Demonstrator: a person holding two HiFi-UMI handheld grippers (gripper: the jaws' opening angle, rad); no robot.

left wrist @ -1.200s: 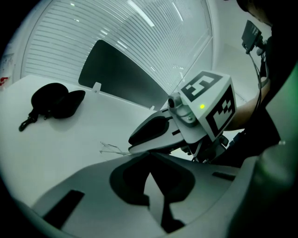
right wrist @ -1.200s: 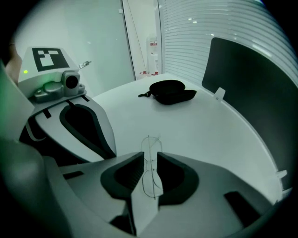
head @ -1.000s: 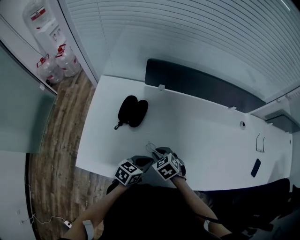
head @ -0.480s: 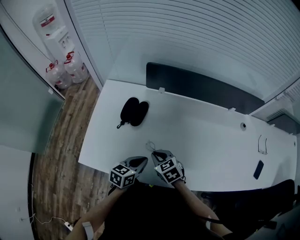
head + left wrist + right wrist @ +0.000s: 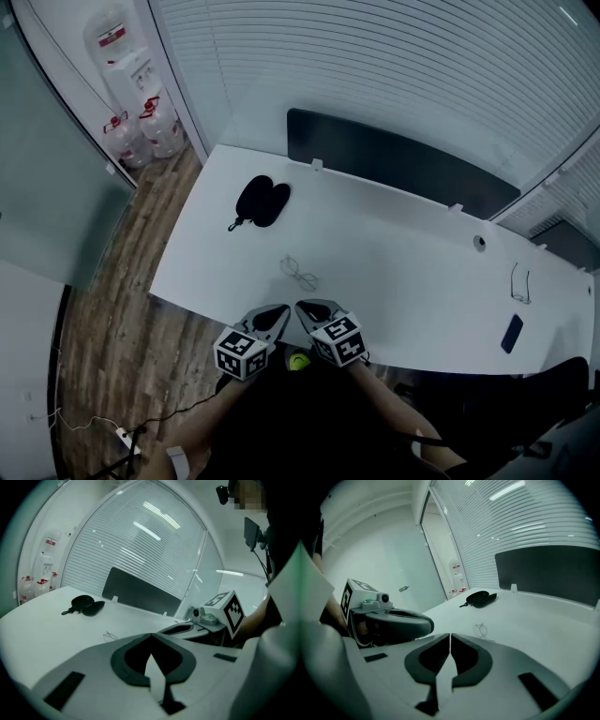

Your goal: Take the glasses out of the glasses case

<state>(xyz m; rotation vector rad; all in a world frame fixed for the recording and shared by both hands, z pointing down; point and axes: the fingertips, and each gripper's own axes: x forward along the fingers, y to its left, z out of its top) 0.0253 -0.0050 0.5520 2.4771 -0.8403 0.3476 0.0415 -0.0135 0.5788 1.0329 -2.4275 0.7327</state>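
The black glasses case (image 5: 258,202) lies open at the far left of the white desk (image 5: 394,262); it also shows small in both gripper views (image 5: 85,605) (image 5: 479,598). Thin wire-framed glasses (image 5: 300,273) lie on the desk between the case and me, seen too as glasses (image 5: 109,635) and glasses (image 5: 480,630). My left gripper (image 5: 278,317) and right gripper (image 5: 307,312) hover side by side at the desk's near edge, both shut and holding nothing, well short of the glasses.
A second pair of glasses (image 5: 519,282) and a dark phone (image 5: 512,333) lie at the desk's far right. A dark partition panel (image 5: 394,169) runs along the back edge. Water bottles and a dispenser (image 5: 136,94) stand on the wooden floor at left.
Both grippers have drawn back toward me from the glasses, which now lie alone on the desk. The head view has shifted a little.
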